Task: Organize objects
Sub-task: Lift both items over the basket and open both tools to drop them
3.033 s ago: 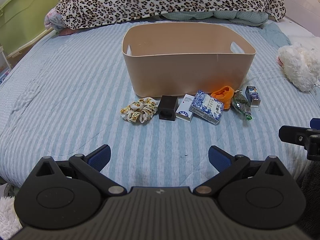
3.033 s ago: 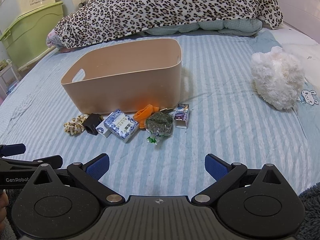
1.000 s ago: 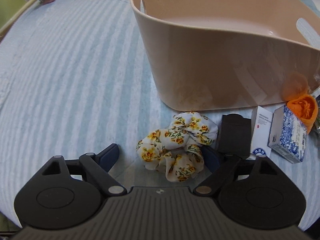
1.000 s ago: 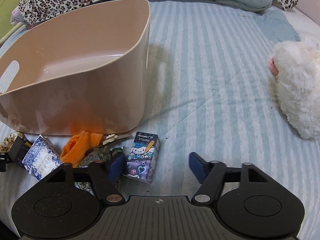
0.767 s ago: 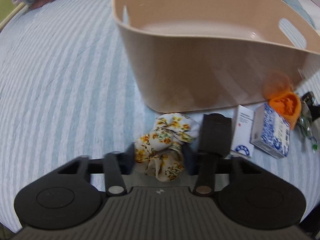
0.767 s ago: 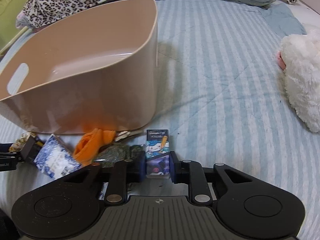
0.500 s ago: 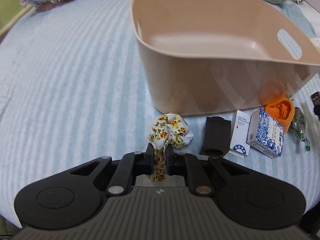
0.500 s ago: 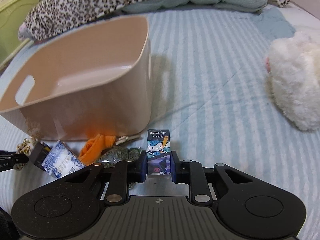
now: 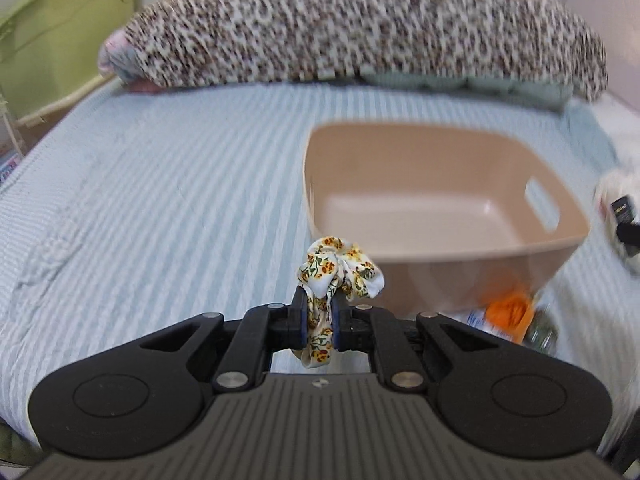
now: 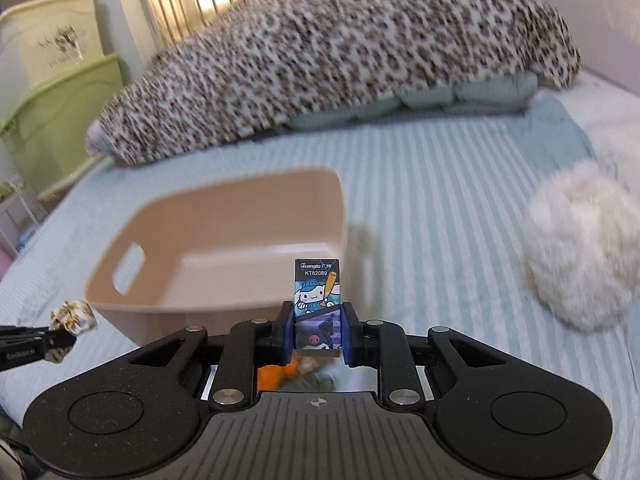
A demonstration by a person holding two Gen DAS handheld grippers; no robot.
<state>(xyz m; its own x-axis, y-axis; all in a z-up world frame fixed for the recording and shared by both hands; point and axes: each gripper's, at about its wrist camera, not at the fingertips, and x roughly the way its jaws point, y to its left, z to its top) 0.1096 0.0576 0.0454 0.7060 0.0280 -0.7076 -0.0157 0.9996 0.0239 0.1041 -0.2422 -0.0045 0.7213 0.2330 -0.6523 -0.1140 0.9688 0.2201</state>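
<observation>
My left gripper is shut on a white floral scrunchie and holds it in the air in front of the tan plastic bin. My right gripper is shut on a small cartoon-printed box, held upright above the bin's near right corner. The bin looks empty. The scrunchie and left gripper also show at the left edge of the right wrist view. An orange item and a dark green packet lie on the bed by the bin's front wall.
The bed has a blue striped sheet. A leopard-print blanket is piled at the back. A white plush toy lies to the right. A green storage box stands beyond the bed's left side.
Both grippers closed on their items on the bed, then lifted them. They now sit higher, level with the bin's rim, and the view is blurred from motion.
</observation>
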